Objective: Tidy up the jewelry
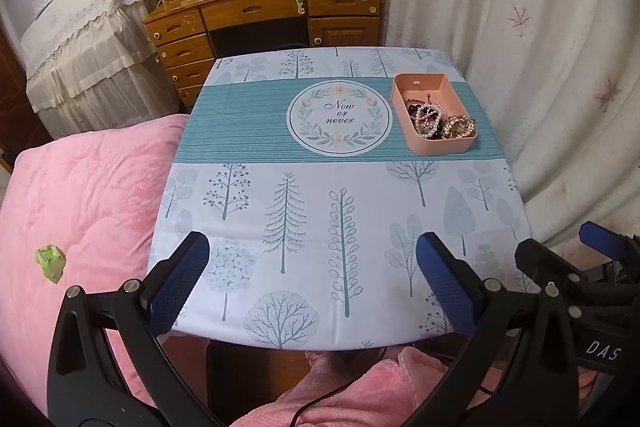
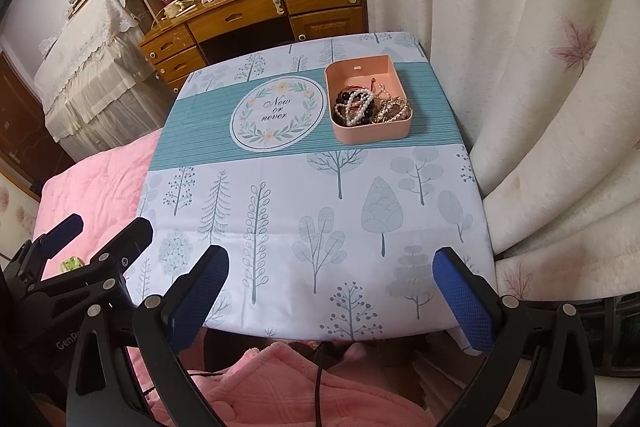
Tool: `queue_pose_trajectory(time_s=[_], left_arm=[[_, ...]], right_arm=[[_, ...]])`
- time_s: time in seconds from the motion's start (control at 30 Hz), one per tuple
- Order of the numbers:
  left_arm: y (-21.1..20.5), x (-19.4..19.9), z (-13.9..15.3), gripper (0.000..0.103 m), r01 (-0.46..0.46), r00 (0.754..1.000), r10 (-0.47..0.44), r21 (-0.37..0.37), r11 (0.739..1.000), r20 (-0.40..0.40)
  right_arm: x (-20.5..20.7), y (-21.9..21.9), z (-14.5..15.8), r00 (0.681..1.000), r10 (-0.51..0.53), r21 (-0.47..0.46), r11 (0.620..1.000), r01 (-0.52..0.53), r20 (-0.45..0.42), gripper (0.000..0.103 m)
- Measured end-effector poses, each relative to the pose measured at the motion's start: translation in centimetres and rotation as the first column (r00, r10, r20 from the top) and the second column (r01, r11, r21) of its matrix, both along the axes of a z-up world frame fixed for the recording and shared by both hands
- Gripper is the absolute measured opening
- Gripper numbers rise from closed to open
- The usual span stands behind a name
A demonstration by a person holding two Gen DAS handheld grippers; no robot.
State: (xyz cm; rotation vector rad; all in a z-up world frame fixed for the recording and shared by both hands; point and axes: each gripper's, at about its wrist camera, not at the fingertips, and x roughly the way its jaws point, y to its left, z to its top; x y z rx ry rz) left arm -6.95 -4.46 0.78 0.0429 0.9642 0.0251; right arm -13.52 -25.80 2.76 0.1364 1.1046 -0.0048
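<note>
A pink box [image 1: 428, 145] stands on the right side of the teal band of the tablecloth; it also shows in the right wrist view [image 2: 370, 135]. Inside lie a pearl bracelet [image 1: 429, 118] [image 2: 358, 103], dark beads [image 2: 362, 117] and a gold chain piece [image 1: 460, 126] [image 2: 394, 110]. My left gripper [image 1: 312, 257] is open and empty over the near table edge. My right gripper [image 2: 330, 267] is open and empty, also at the near edge. Both are far from the box.
The table [image 1: 320, 211] wears a tree-print cloth with a round "Now or never" emblem [image 1: 339, 119]. A pink quilt [image 1: 80, 195] lies to the left, a white curtain [image 1: 540, 47] to the right. A wooden desk [image 1: 264, 15] stands behind.
</note>
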Motion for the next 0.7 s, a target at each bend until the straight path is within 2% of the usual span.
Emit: queue_pose_trajectory(time_s=[0.7], left_arm=[[-0.13, 0.22, -0.28, 0.103, -0.005, 1.000, 0.005, 0.000, 1.000, -0.006]], right_arm=[[0.45, -0.21, -0.50, 1.000, -0.003, 0.002, 1.000, 0.003, -0.011, 0.103]])
